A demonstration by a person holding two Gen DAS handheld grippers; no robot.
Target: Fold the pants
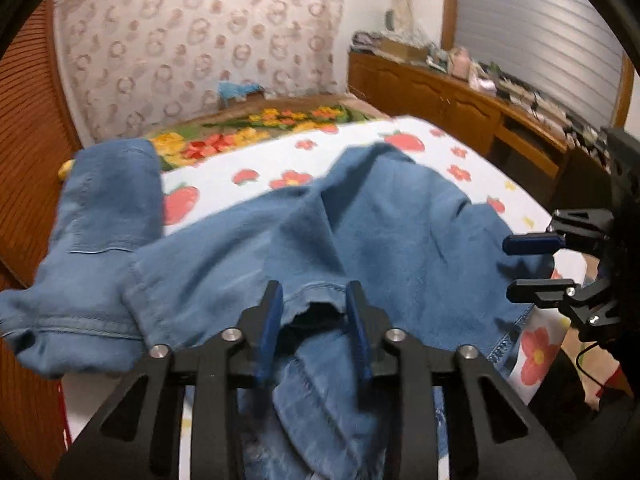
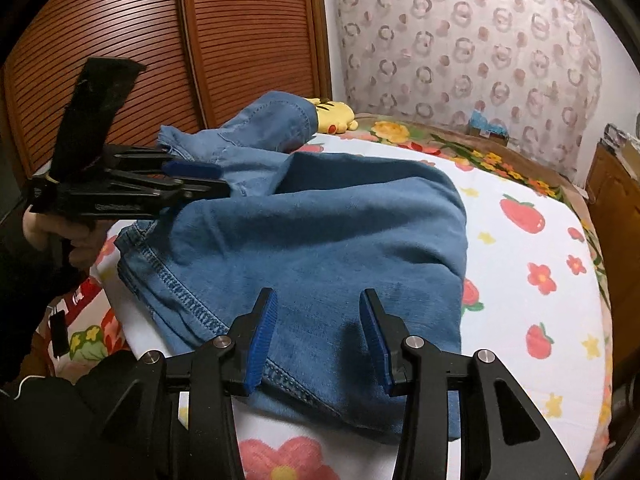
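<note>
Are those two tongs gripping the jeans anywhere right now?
No. Both the left tongs and right tongs stand open above the jeans; no pad presses the cloth.

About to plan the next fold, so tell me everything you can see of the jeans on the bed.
The jeans are mid-blue denim with darker stitched seams, lying rumpled on the white fruit-and-flower bedspread. The main body is doubled over, its folded edge rounded at the far side. One leg trails toward the wooden louvred doors, its hem beside a yellow plush toy. Both tongs, left and right, stand open over the near edge, gripping nothing.
</note>
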